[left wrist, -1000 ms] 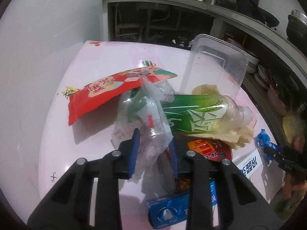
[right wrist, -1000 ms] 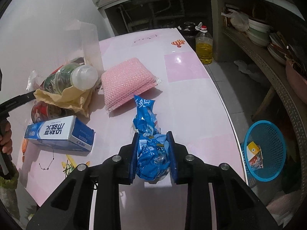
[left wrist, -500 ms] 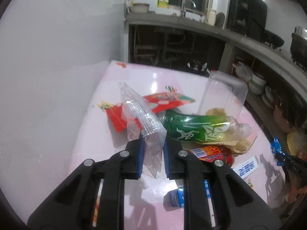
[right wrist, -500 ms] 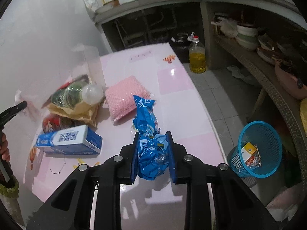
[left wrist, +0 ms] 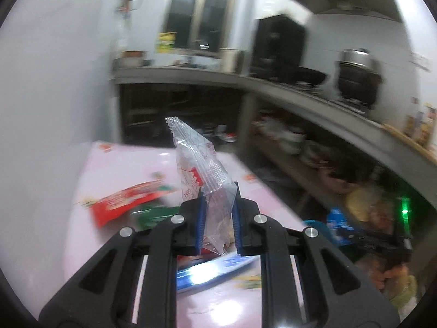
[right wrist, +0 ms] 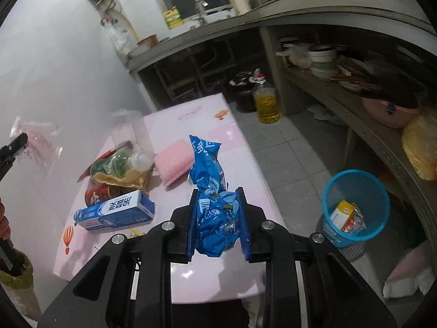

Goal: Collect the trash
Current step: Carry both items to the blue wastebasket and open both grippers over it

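My left gripper is shut on a clear plastic wrapper with red print, held up above the pink table. In the right wrist view that wrapper hangs at the far left from the left gripper's tip. My right gripper is shut on a crumpled blue wrapper, lifted above the table's near edge. A blue mesh trash basket with a yellow packet inside stands on the floor to the right.
On the table lie a red snack bag, a green bottle on brown paper, a red can, a blue-and-white box, a pink sponge and a clear tub. An oil bottle stands on the floor. Shelves run along the right.
The left gripper closed on the clear wrapper, lifted it off the pile and swung right. The right gripper rose with the blue wrapper, and the table dropped away below.
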A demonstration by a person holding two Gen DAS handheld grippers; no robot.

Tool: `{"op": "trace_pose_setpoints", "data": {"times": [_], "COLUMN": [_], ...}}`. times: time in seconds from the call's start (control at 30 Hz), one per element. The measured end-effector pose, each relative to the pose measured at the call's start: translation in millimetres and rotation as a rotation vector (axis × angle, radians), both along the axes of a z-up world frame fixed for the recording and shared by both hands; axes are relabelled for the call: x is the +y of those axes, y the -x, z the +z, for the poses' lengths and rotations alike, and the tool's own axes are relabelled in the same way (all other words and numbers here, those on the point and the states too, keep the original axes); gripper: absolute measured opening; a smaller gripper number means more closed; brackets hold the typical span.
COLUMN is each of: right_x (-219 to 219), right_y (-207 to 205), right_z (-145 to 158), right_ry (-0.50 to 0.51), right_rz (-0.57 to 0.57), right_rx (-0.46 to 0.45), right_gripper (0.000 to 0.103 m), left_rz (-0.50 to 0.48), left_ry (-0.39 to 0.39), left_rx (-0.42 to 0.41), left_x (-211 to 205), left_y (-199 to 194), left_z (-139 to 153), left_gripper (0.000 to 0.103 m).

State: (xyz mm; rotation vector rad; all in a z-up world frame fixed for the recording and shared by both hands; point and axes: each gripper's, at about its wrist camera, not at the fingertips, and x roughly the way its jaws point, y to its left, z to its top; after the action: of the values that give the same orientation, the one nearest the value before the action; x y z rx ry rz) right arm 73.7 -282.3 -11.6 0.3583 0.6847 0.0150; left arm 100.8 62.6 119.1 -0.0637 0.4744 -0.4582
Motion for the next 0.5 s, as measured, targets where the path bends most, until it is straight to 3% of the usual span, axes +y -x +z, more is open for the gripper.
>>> {"op": "trace_pose_setpoints", "data": {"times": [0.23,0.5], "right_x": [-52.9,-122.6], "right_y": [49.6,89.0], "right_z": [-1.0,-25.1], "right_ry": [-0.062,-0.138], "right_rz": [-0.138,-0.319], "right_rx": [-0.017,0.006], "right_gripper": [0.025,0.025], "left_rz": [-0.263,-0.524], "left_ry": [0.030,0.059], "left_rx": [0.009,0.139], "left_x": [-103.6,-237.8], "left_y": [-0.2,-29.1], "left_z": [12.9,-8.6], "left_gripper": [0.015,0.015]}}
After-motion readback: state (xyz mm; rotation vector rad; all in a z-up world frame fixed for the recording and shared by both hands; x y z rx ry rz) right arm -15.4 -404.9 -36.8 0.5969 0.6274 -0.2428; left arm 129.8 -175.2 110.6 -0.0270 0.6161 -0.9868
